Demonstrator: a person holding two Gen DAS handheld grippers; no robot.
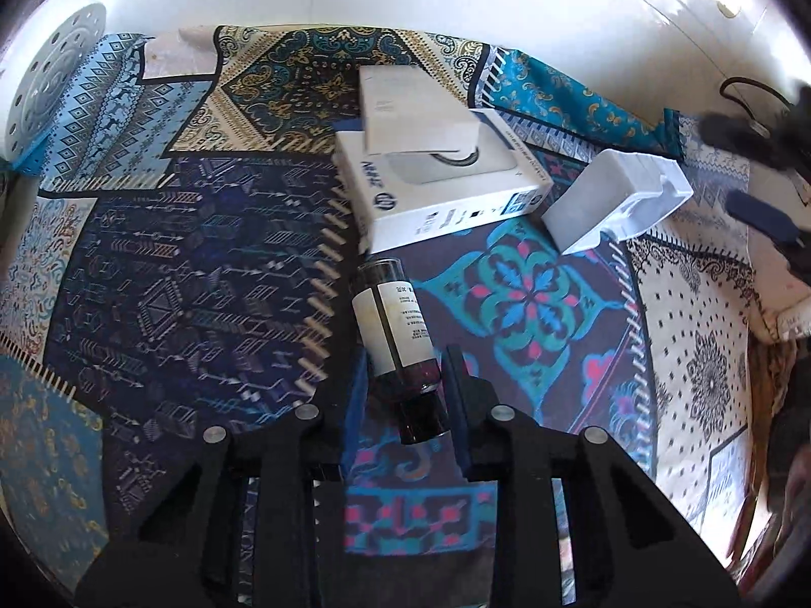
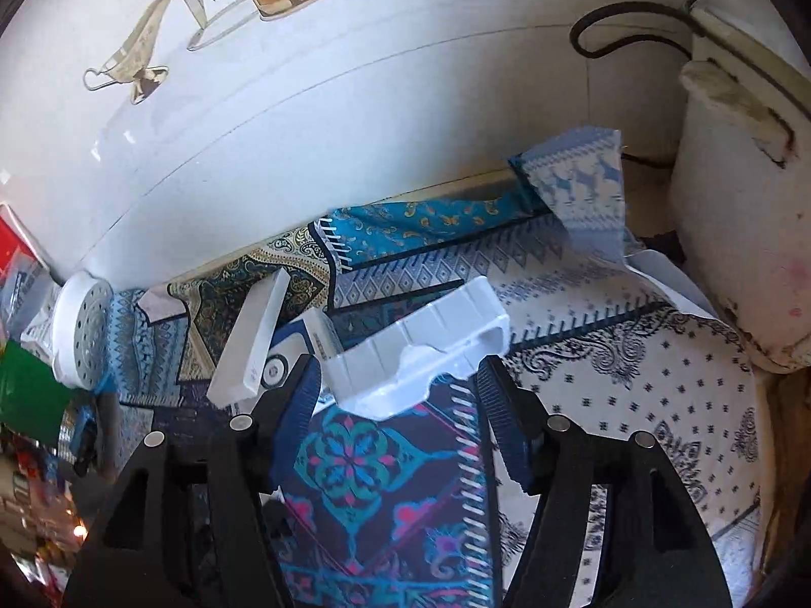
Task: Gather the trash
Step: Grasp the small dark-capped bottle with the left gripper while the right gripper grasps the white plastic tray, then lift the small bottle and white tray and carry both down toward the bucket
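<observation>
Home kitchen – patterned tablecloth [image 1: 203, 263], cutlery-print wall tile [image 2: 203, 15].

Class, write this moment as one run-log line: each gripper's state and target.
left gripper: open, straddling lying dark bottle | right gripper: open, around white plastic tray | HP box: untouched on patterned cloth

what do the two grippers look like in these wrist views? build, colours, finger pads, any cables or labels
Both match. The left gripper and right gripper have matte black angular bodies with cut-out slots and round silver fasteners on top of the linkages. Each carries two dark blue fingers; the right gripper's pads are clearly ribbed, while the left's look smoother from this angle. No cables, labels or sleeves visible on either.
</observation>
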